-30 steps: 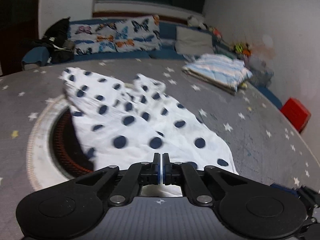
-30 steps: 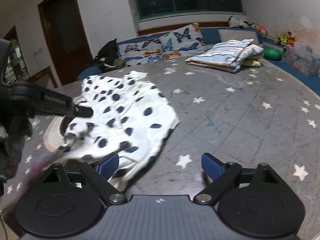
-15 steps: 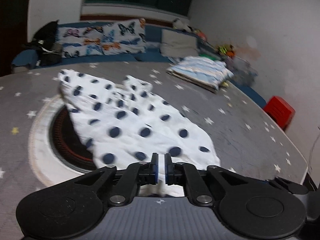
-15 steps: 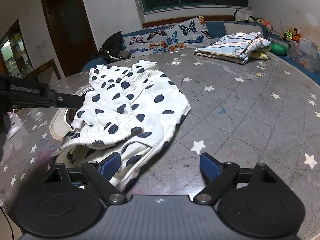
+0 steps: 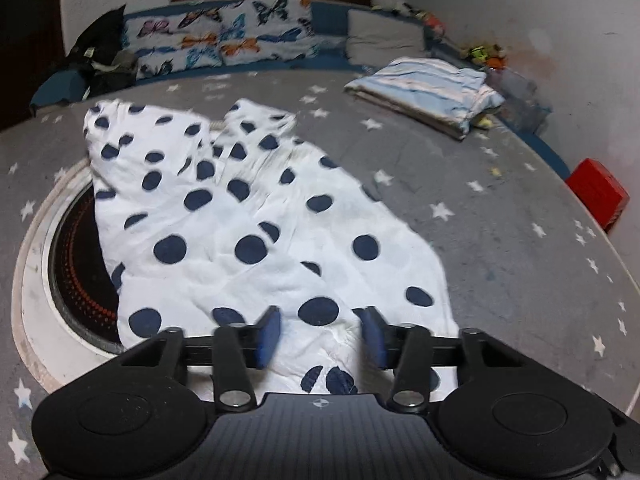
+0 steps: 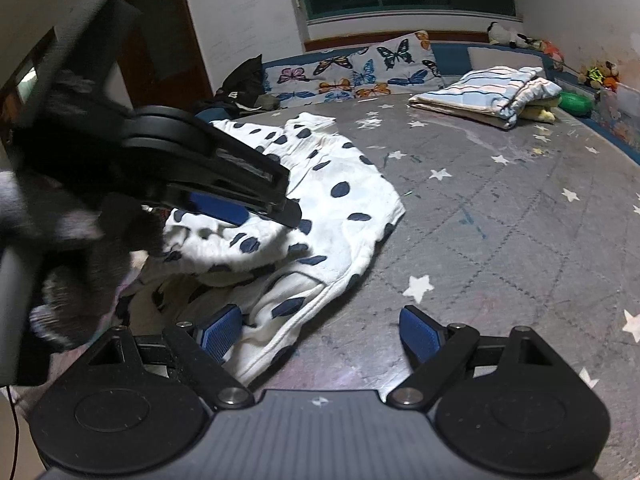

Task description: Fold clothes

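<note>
A white garment with dark blue polka dots point(image 5: 248, 220) lies spread on the grey star-patterned table point(image 5: 500, 248), its near edge folded over on itself. It also shows in the right wrist view point(image 6: 332, 208). My left gripper point(image 5: 320, 338) is open just above the garment's near folded edge, holding nothing. In the right wrist view the left gripper point(image 6: 256, 208) hovers over the folded-over part. My right gripper point(image 6: 320, 332) is open and empty, its left finger beside the garment's near hem and its right finger over bare table.
A round inset with a white ring point(image 5: 36, 280) lies partly under the garment at the left. A folded striped blanket point(image 5: 428, 88) lies at the far right of the table. Butterfly cushions point(image 5: 224, 40) line the back bench. A red box point(image 5: 598, 192) stands beyond the right edge.
My left gripper was shut on the garment's edge and has opened, letting the fold drop onto the garment. The left gripper has come closer in the right wrist view. The right gripper stays open.
</note>
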Demonstrator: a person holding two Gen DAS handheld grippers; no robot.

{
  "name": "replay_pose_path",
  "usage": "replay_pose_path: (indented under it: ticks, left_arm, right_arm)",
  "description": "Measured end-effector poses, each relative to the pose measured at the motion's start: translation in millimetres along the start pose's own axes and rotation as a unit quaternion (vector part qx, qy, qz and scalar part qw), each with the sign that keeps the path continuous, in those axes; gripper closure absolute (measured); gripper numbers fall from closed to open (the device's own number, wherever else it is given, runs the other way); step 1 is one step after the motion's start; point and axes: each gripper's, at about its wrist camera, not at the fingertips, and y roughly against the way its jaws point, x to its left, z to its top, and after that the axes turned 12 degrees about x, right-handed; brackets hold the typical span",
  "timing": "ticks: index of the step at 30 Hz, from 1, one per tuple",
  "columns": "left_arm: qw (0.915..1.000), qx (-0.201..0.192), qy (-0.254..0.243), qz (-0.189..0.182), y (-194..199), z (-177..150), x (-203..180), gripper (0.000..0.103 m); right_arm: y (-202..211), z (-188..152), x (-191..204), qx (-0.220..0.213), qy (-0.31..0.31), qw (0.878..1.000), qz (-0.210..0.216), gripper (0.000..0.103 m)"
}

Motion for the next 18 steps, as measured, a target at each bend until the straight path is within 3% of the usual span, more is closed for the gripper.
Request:
replay_pose_path:
  ticks: [3, 4, 5, 14, 18]
  left_arm:
    - [0.9999, -0.004, 0.008, -0.011, 4.1, -3.1, 10.0, 0.084]
    - [0.9998, -0.008, 0.012, -0.016, 8.1, -4.3, 14.4, 0.095]
    - [0.9996, -0.012, 0.017, -0.021, 12.4, -5.6, 19.2, 0.097]
    - [0.9936, -0.059, 0.069, -0.067, 55.8, -28.6, 66.9, 0.098]
    - [0.9878, -0.084, 0.102, -0.083, 80.2, -43.7, 93.6, 0.098]
  right_arm:
    - [1.1, -0.9, 3.6, -0.001, 0.008, 1.0, 0.001, 0.015]
    - [1.6, -1.0, 4.7, -0.001, 0.011, 1.0, 0.002, 0.015]
    - [1.4, -0.8, 5.8, -0.001, 0.012, 1.0, 0.004, 0.016]
    - [-3.8, -0.3, 15.6, 0.006, 0.024, 0.999, 0.021, 0.046]
    - [-4.7, 0.6, 18.5, 0.01, 0.026, 0.999, 0.032, 0.072]
